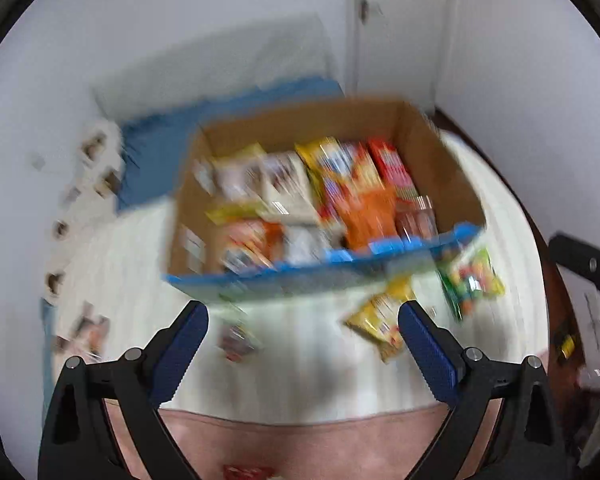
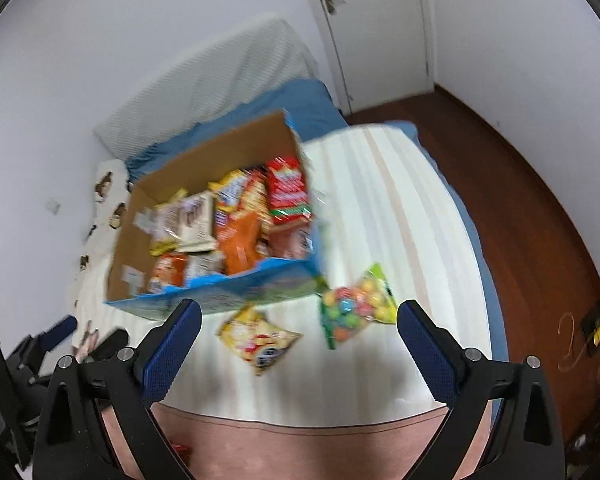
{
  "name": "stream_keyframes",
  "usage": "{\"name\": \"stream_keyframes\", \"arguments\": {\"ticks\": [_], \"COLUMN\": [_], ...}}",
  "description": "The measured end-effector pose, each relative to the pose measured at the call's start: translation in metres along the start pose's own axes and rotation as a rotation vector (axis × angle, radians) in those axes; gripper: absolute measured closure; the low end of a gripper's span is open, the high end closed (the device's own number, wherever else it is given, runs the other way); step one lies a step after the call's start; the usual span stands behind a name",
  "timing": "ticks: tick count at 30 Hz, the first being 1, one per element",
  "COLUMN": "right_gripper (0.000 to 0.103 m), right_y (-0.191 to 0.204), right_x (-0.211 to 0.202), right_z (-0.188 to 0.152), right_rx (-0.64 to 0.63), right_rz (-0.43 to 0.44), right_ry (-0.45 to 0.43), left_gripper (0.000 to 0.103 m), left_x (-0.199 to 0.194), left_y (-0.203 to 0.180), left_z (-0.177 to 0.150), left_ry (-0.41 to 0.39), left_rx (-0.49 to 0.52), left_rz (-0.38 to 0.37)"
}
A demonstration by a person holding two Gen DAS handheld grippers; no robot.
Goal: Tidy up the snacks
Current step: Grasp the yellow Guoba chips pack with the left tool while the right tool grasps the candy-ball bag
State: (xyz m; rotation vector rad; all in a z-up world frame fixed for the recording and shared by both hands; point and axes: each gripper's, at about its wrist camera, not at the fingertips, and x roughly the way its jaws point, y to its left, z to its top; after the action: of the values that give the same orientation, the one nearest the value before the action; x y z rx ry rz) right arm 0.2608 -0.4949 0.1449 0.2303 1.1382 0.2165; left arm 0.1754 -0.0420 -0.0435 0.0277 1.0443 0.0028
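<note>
**Both tongs spread wide above a bed, with a snack box just beyond them**

The left tongs (image 1: 303,326) stand wide open, their blue-padded fingers (image 1: 182,346) far apart with nothing between them. The right tongs (image 2: 299,322) are just as wide and equally empty. Both point down toward a bed covered by a pale striped blanket (image 2: 384,208).

In the right wrist view, two loose packets lie on the blanket just past the fingertips. A yellow snack packet (image 2: 260,338) sits nearer and to the left. A clear bag of coloured round sweets (image 2: 354,306), green along its edges, lies to the right of it, close to the box's near right corner.

Beyond them stands an open cardboard box (image 2: 204,160) with a blue printed outer face. It is packed with snack packets (image 2: 242,220) in orange, red, yellow and white; the print is too blurred to read. The left wrist view shows the same box (image 1: 300,120), more blurred, with a small dark red packet (image 1: 238,340) on the blanket near its left front.

Farther off, a blue sheet (image 2: 292,96) and a white pillow (image 2: 204,76) lie at the head of the bed against a white wall. To the right is dark red-brown floor (image 2: 540,220), with a white door (image 2: 372,20) beyond.
</note>
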Motion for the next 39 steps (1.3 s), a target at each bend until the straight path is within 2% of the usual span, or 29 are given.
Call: {"name": "stream_keyframes", "arguments": {"ticks": [2,4,6,9,13,16,18,21,27,31,33,35,37,39], "right_gripper": [0.003,0.003,0.003,0.003,0.003,0.009,0.023,0.028,0.037,0.038,0.046,0.047,0.046,0.041], "right_y": [-0.016,-0.031,-0.048,-0.069,-0.086,-0.089,-0.086,-0.081,-0.070,-0.053,-0.043,-0.034,-0.033,-0.045], "right_x": [0.022,0.043,0.065,0.098,0.135,0.158,0.171,0.177,0.173,0.166,0.163,0.158,0.154,0.152], "right_z": [0.002,0.003,0.002,-0.001,-0.008,-0.014,-0.017,-0.021,-0.022,-0.035,-0.047,-0.061,-0.068,-0.069], "right_rx": [0.027,0.074,0.134,0.229,0.328,0.343,0.329,0.280,0.130,-0.053,-0.140,-0.235,-0.232,-0.083], "right_rz": [-0.007,-0.007,-0.002,0.014,0.011,-0.005,-0.017,-0.042,-0.003,0.029,0.032,0.029,0.027,0.070], "right_ry": [0.043,0.085,0.135,0.187,0.209,0.231,0.250,0.223,0.285,0.387,0.440,0.500,0.524,0.516], "left_gripper": [0.006,0.006,0.006,0.006,0.006,0.008,0.030,0.035,0.036,0.036,0.036,0.036,0.036,0.036], "left_x": [0.030,0.064,0.089,0.119,0.157,0.160,0.158,0.153,0.138,0.127,0.121,0.115,0.109,0.108], "left_y": [-0.004,-0.007,-0.010,-0.018,-0.023,-0.028,-0.031,-0.031,-0.033,-0.033,-0.032,-0.031,-0.029,-0.024], "left_z": [0.000,-0.003,-0.005,-0.006,-0.011,-0.011,-0.013,-0.020,-0.044,-0.069,-0.083,-0.093,-0.102,-0.112], "left_ry": [0.116,0.239,0.309,0.376,0.428,0.382,0.373,0.367,0.385,0.441,0.466,0.483,0.486,0.488], "left_rx": [-0.051,-0.152,-0.234,-0.348,-0.492,-0.469,-0.427,-0.378,-0.226,-0.156,-0.141,-0.126,-0.129,-0.144], "left_rz": [-0.091,-0.193,-0.258,-0.312,-0.297,-0.218,-0.185,-0.160,-0.122,-0.140,-0.158,-0.165,-0.167,-0.167]}}
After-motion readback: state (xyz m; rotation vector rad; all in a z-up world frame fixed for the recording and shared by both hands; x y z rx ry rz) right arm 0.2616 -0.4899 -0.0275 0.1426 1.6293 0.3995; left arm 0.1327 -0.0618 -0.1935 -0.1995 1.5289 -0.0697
